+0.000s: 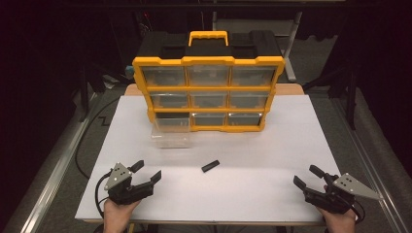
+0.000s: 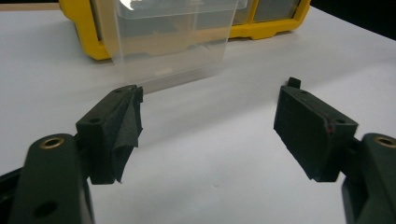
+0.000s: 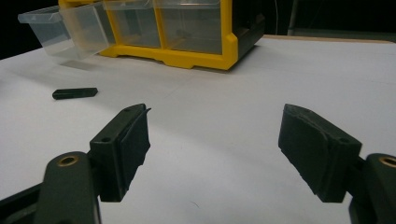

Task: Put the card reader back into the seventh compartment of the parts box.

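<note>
Small black bar-shaped part (image 1: 210,166) lies flat on white worktop (image 1: 272,160), lower centre of high view, between both grippers, apart from each. Looks light, stiff, thin; likely slides on smooth sheet. Best pinch across narrow sides at mid-length. Left gripper (image 1: 147,173) fingers wide, empty. Right gripper (image 1: 306,175) fingers wide, empty. Clear drawer (image 1: 170,134) pulled out of yellow organizer (image 1: 208,92), lower-left slot, upper centre.
</note>
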A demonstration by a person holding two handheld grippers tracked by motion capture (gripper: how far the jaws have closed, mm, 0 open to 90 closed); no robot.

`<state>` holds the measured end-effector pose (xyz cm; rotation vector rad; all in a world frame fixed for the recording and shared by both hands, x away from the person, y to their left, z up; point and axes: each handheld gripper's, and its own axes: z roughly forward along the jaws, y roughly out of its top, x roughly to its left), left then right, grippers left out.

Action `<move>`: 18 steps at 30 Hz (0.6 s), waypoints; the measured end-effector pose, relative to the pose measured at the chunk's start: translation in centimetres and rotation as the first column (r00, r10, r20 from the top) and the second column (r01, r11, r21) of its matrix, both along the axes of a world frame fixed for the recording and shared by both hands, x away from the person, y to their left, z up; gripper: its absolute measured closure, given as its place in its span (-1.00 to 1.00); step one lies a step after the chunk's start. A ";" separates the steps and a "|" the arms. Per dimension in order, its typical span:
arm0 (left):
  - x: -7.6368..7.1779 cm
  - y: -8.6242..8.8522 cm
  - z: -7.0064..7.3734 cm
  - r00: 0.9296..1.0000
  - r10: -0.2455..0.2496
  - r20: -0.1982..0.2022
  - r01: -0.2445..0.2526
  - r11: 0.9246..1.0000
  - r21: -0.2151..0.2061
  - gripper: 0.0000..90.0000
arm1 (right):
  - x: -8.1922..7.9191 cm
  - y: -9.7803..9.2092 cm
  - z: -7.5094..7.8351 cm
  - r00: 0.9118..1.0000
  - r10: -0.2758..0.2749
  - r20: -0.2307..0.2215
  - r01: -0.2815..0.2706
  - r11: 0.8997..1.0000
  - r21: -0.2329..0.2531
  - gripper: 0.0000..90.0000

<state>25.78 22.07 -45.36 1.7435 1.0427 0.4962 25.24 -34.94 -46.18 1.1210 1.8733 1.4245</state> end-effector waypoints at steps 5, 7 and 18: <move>0.2 -0.5 0.3 1.000 -0.016 0.002 0.016 1.000 -0.016 -0.43 | 0.0 0.0 0.0 1.000 0.003 0.002 -0.003 1.000 0.001 -0.44; 0.2 -0.8 0.4 1.000 -0.019 0.007 0.019 1.000 -0.018 -0.42 | 0.0 0.0 0.0 1.000 0.004 0.001 -0.004 1.000 0.002 -0.44; 0.6 -2.4 0.7 0.997 -0.077 0.023 0.077 0.997 0.005 -0.35 | 0.0 0.1 0.0 1.000 0.004 0.005 -0.004 1.000 0.004 -0.44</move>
